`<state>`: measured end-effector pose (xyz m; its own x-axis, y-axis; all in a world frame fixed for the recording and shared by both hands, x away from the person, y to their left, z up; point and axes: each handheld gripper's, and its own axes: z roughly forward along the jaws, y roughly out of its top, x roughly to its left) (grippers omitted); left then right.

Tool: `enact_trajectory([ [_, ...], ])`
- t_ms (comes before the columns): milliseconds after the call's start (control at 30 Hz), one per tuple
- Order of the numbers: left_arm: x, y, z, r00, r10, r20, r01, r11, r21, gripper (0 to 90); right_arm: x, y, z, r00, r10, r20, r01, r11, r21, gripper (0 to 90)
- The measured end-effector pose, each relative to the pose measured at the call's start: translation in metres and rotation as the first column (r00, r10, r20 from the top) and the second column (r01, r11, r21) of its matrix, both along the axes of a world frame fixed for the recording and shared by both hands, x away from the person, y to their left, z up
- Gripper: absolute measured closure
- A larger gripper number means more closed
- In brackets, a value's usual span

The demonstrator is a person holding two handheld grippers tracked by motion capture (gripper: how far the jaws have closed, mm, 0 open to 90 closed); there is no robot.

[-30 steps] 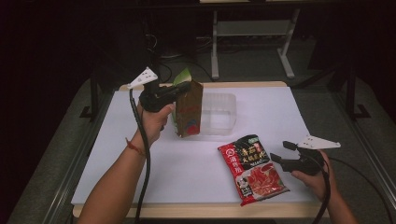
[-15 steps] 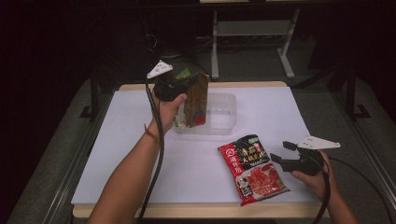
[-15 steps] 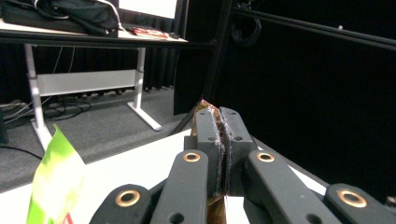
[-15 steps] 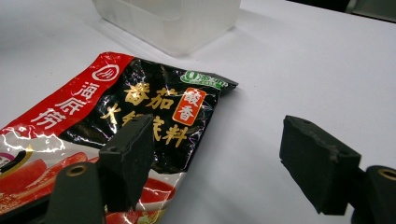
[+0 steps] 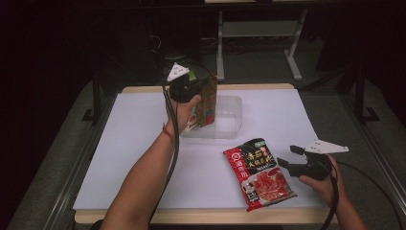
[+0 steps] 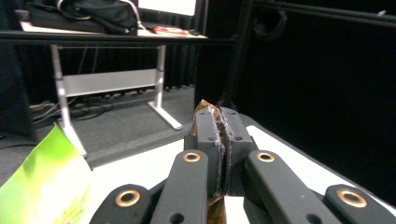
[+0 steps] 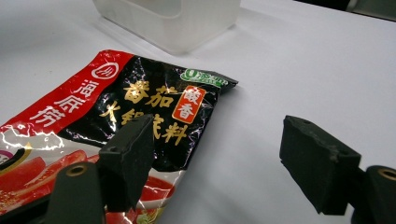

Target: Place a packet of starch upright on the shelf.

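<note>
- Now my left gripper (image 5: 201, 91) pinches the brown packet (image 5: 207, 101) over the clear tub (image 5: 229, 125); I'd lower it straight inside.
- Right gripper (image 7: 224, 163) spread beside the red sachet (image 5: 256, 172).

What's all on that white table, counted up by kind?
Food packets: 2, a red and black packet lying flat and a brown packet held up by the left tongs.
Clear plastic tubs: 1.
Total: 3.
</note>
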<state>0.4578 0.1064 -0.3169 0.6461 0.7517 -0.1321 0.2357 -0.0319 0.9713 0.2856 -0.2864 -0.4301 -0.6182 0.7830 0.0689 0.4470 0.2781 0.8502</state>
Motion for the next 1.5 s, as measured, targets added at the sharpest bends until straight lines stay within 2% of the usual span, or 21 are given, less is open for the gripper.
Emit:
enact_trajectory([
  [133, 0.007, -0.007, -0.007, 0.9998, 0.018, 0.0, -0.018, 0.9995, 0.026, 88.2, 0.0, 0.001, 0.0, 1.0, 0.003, -0.001, -0.003, 1.0, -0.009, 25.4],
  [200, 0.009, -0.009, -0.012, 0.9998, 0.021, -0.007, -0.021, 0.9993, 0.03, 88.2, 0.0, 0.001, -0.001, 1.0, 0.003, -0.001, -0.003, 1.0, -0.009, 25.4],
  [233, 0.01, -0.01, -0.014, 0.9998, 0.02, -0.009, -0.019, 0.9996, 0.019, 88.1, 0.0, 0.001, -0.001, 1.0, 0.003, -0.002, -0.003, 0.9999, -0.01, 25.4],
  [300, 0.01, -0.01, -0.018, 0.9999, 0.009, -0.009, -0.009, 1.0, 0.004, 88.1, 0.0, 0.001, -0.001, 1.0, 0.003, -0.002, -0.003, 0.9999, -0.011, 25.4],
  [667, -0.001, -0.011, -0.036, 0.9987, -0.051, 0.0, 0.051, 0.9977, 0.044, 87.8, 0.001, 0.004, -0.002, 0.9999, 0.012, -0.003, -0.012, 0.9998, -0.017, 25.4],
  [733, -0.003, -0.007, -0.039, 0.9983, -0.058, 0.003, 0.058, 0.998, 0.025, 87.8, 0.001, 0.004, -0.002, 0.9999, 0.01, -0.006, -0.011, 0.9998, -0.016, 25.4],
  [900, -0.007, 0.002, -0.041, 0.9964, -0.084, 0.012, 0.084, 0.9962, 0.022, 87.5, 0.001, 0.005, -0.002, 0.9999, 0.011, -0.01, -0.012, 0.9998, -0.017, 25.4],
  [1200, -0.013, 0.013, -0.044, 0.9945, -0.102, 0.02, 0.102, 0.9946, 0.019, 87.0, 0.002, 0.006, -0.003, 0.9998, 0.015, -0.009, -0.015, 0.9996, -0.022, 25.4],
  [1500, -0.023, 0.016, -0.042, 0.9921, -0.12, 0.034, 0.118, 0.9913, 0.058, 86.4, 0.002, 0.007, -0.003, 0.9997, 0.019, -0.012, -0.019, 0.9995, -0.025, 25.4],
])
